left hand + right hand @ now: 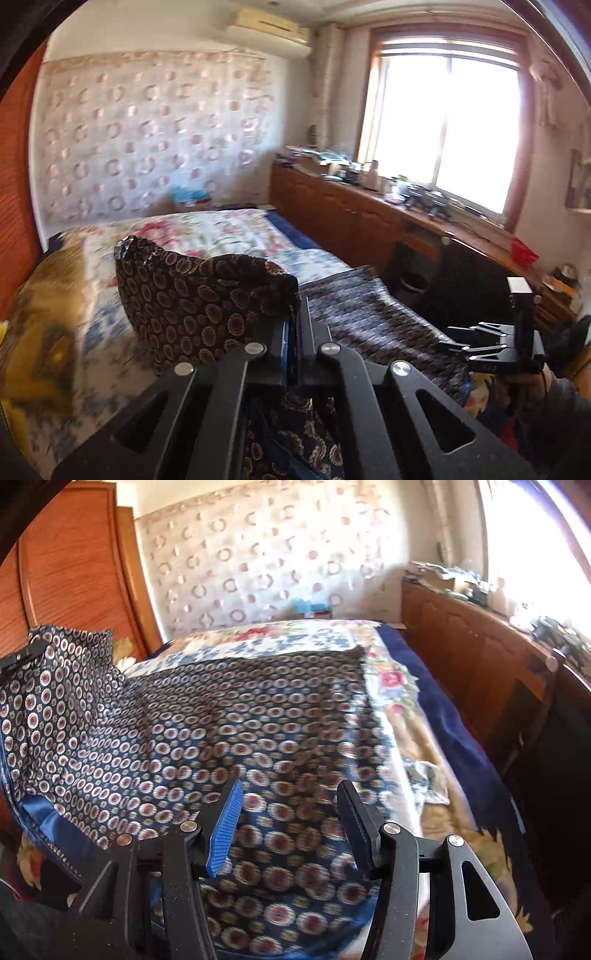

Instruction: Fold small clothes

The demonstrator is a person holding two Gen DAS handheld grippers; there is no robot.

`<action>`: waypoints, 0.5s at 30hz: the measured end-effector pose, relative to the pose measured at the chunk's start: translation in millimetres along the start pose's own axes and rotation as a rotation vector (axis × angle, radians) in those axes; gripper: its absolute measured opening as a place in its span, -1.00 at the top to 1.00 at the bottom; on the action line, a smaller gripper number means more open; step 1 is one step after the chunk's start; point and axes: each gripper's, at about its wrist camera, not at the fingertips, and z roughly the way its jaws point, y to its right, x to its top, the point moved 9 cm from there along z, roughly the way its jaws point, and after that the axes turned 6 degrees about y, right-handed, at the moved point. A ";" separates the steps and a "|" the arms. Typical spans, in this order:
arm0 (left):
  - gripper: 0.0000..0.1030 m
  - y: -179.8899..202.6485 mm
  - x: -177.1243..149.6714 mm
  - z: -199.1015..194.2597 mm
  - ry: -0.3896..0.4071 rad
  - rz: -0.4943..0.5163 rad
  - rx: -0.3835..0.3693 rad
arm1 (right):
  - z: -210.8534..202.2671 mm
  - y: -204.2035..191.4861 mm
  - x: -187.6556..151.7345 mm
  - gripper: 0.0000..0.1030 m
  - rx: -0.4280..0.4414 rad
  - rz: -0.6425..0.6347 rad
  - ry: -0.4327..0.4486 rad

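A dark blue garment (221, 709) printed with round medallions lies spread on the bed. My left gripper (297, 314) is shut on one edge of the garment (192, 295) and holds it lifted off the bed, so the fabric bulges up to the left of the fingers. In the right wrist view that raised corner stands at the far left, with the left gripper (26, 657) on it. My right gripper (291, 812) hovers open above the flat part of the garment, nothing between its blue-padded fingers (227, 823). It also shows from the side as the right gripper (461, 338).
The bed carries a floral cover (391, 686) over a blue blanket (443, 716). A long wooden cabinet (332, 206) with clutter on top runs under the bright window (443, 129) on the right. A wooden wardrobe (74, 565) stands at the left.
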 end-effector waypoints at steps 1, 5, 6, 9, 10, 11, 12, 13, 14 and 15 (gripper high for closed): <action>1.00 11.2 5.0 5.5 -0.002 0.016 -0.020 | -1.9 3.7 0.5 -0.05 -0.004 0.005 0.003; 1.00 47.2 18.7 23.4 -0.012 0.067 -0.073 | -8.3 15.2 2.0 -0.05 -0.019 0.007 0.010; 1.00 57.6 21.6 28.4 -0.015 0.084 -0.087 | -10.3 17.7 2.5 -0.05 -0.025 0.009 0.013; 1.00 80.1 27.2 40.1 -0.030 0.112 -0.117 | -17.9 25.8 3.2 -0.05 -0.030 0.028 0.021; 1.00 85.7 28.1 41.8 -0.033 0.115 -0.123 | -19.4 25.8 3.4 -0.05 -0.029 0.032 0.022; 1.00 91.8 27.3 43.4 -0.042 0.116 -0.132 | -20.8 27.2 3.1 -0.05 -0.029 0.034 0.023; 1.00 95.3 25.7 44.4 -0.052 0.113 -0.140 | -22.1 27.6 2.4 -0.05 -0.029 0.035 0.023; 1.00 99.6 22.1 47.2 -0.078 0.112 -0.159 | -22.0 27.8 2.2 -0.05 -0.027 0.034 0.022; 0.96 104.3 17.2 49.7 -0.107 0.121 -0.178 | -22.3 27.0 2.6 -0.05 -0.026 0.032 0.019; 0.91 106.9 13.8 51.2 -0.128 0.131 -0.191 | -21.2 25.7 3.4 -0.05 -0.026 0.030 0.017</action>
